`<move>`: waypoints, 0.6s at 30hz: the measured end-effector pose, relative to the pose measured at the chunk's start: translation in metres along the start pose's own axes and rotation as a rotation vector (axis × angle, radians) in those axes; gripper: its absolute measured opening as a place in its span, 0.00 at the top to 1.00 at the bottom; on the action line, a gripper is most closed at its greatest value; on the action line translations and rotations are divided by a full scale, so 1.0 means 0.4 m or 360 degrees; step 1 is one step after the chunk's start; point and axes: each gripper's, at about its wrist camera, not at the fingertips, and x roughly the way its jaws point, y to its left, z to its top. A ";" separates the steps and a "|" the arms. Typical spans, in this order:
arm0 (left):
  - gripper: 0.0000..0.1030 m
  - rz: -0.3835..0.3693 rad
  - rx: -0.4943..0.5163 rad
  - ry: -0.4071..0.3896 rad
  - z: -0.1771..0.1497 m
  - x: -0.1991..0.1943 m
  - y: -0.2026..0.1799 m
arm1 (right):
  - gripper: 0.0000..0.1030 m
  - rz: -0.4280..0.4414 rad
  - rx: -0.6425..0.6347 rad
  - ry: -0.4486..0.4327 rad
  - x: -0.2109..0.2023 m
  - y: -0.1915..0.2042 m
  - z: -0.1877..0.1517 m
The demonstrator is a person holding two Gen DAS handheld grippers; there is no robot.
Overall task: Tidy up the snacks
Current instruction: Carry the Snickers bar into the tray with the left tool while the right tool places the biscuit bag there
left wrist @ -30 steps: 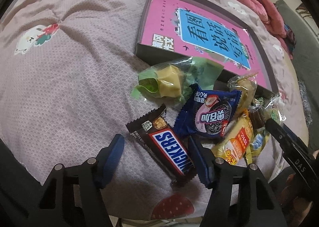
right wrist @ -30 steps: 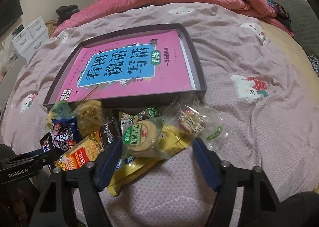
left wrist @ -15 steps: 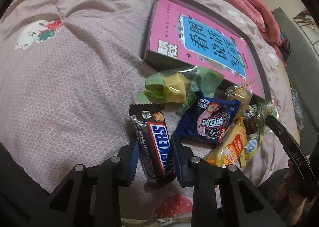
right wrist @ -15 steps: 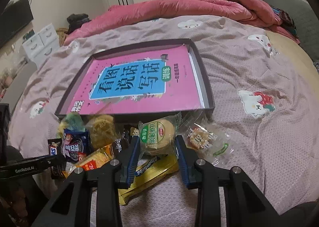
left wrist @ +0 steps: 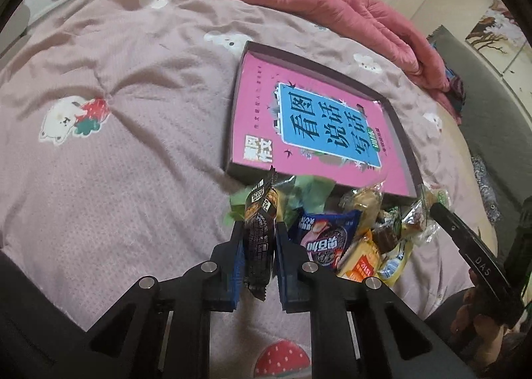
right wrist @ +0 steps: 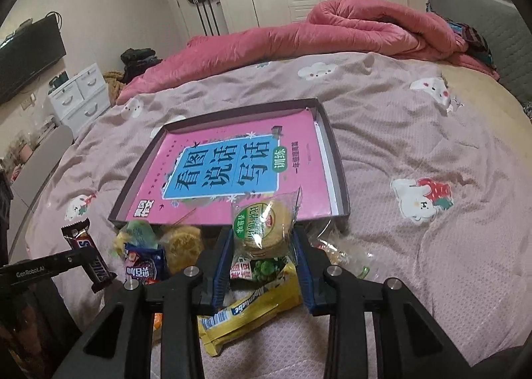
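A pink-quilted bed (right wrist: 415, 133) carried a dark tray (right wrist: 340, 179); white wardrobes stood far behind. Left gripper (left wrist: 259, 246) clamped a Snickers bar (left wrist: 261, 239), right gripper (right wrist: 262, 246) a round cake packet (right wrist: 264, 226), both lifted above the near snack pile (left wrist: 349, 232).

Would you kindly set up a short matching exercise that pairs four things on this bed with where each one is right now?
Things:
1. Snickers bar
2. round biscuit pack
3. pink book
4. yellow packet

Places:
A. lying inside the dark tray
B. on the bedspread, below the right gripper
C. clamped in the left gripper
D. clamped in the right gripper

Pairs: 1-C, 2-D, 3-A, 4-B
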 end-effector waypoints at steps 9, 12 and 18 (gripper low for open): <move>0.84 -0.0115 0.0016 -0.0127 0.064 -0.012 -0.025 | 0.65 0.0003 0.0002 -0.0063 -0.003 -0.012 0.025; 0.84 -0.0155 0.0009 -0.0178 0.097 -0.012 -0.033 | 0.65 0.0000 0.0016 -0.0093 -0.002 -0.021 0.039; 0.84 -0.0217 0.0010 -0.0225 0.155 0.020 -0.053 | 0.65 0.0002 0.0042 -0.0114 0.018 -0.039 0.065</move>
